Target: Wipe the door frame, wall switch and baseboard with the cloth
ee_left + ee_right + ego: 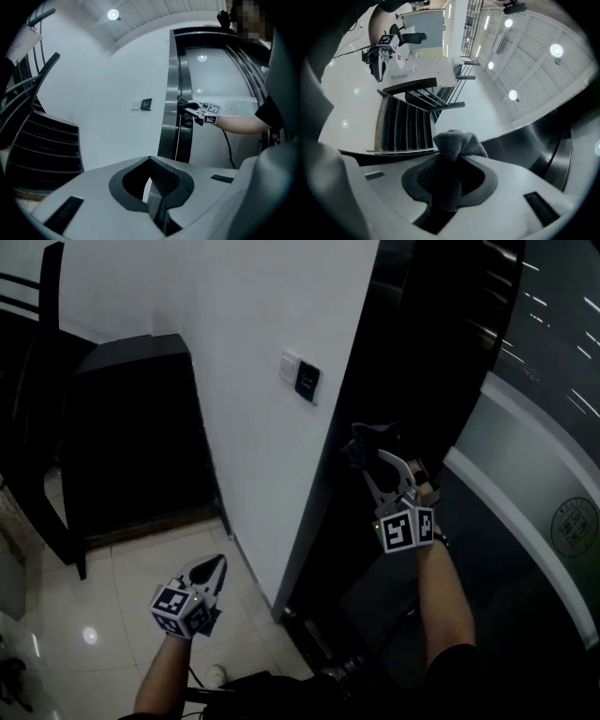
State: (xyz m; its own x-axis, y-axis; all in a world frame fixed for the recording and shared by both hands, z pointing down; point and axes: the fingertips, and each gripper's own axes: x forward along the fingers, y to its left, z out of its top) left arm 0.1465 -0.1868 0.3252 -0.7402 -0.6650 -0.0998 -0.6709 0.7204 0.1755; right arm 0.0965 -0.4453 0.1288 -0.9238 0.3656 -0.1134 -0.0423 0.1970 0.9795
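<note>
In the head view, the right claw (382,463) sits just right of centre, at about 3 o'clock. It points up toward 11 o'clock with a dark cloth (368,441) bunched at its tip. The cloth is up against the dark door frame (361,352), though actual contact cannot be told. The wall switch (307,381) is on the white wall (234,352) at about 12 o'clock, well apart from the cloth. The left claw (216,566) hangs low at 7 o'clock over the tiled floor (122,615), with a dark cabinet (131,427) at 9 o'clock.

In the left gripper view, the left claw (155,190) has its jaws pressed together with nothing between them. The wall switch (146,104) lies at 12 o'clock, the door frame (174,93) beside it, and the cloth (181,100) is at the frame's edge.

In the right gripper view, the right claw (449,187) is pinching the cloth (457,144), which bulges out above the jaws. The left claw (378,70) shows far off at 10 o'clock.
</note>
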